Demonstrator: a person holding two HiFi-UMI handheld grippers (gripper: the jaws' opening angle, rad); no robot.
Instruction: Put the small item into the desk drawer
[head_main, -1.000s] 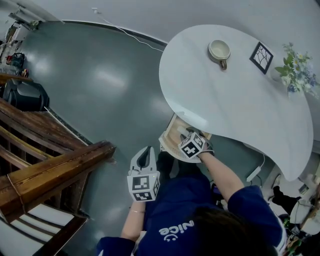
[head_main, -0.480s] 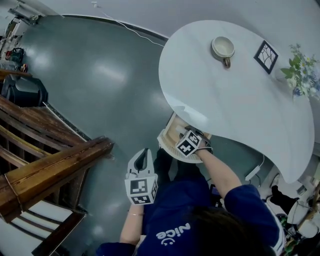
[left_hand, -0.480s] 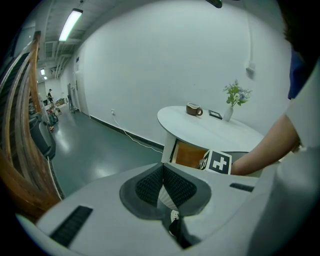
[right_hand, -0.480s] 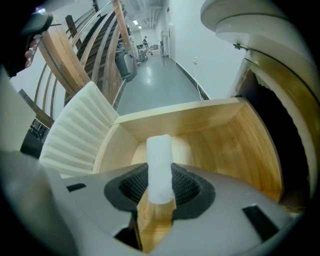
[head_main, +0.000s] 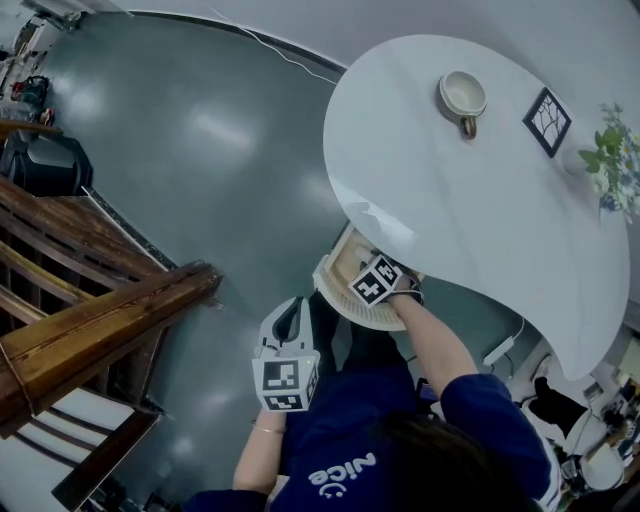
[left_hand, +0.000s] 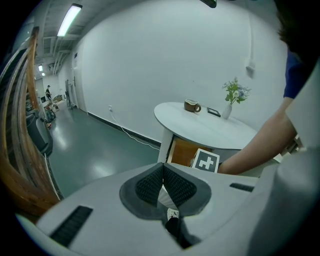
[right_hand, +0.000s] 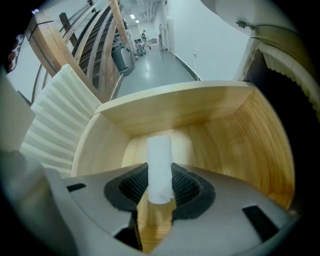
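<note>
- Far left: wooden stair rail (head_main: 100, 330), well apart from you. The grey floor (head_main: 200, 150) between it and the desk lies open (the roomiest side).
- Your left gripper (head_main: 289, 318): jaws pressed together with nothing between them. It is held over bare floor just left of the drawer and does not touch it.
- Drawer (head_main: 340, 268): pulled out from under the white table (head_main: 450, 210). The table's rim overhangs the drawer's far part, so only the near part is open from above.
- Your right gripper (right_hand: 160, 186): clamped on the small item (right_hand: 160, 165), a white cylinder standing out of the pads, inside the drawer's wooden walls. Here the head view shows only the marker cube (head_main: 372, 282). Only the right gripper view shows the item, with wood all round and the ribbed white front (right_hand: 55, 115) at left. You cannot tell whether the item touches the drawer's floor.
- Tabletop, right: cup (head_main: 463, 95), dark framed tile (head_main: 548, 121), and flowers (head_main: 618, 150) at the far-right edge.
</note>
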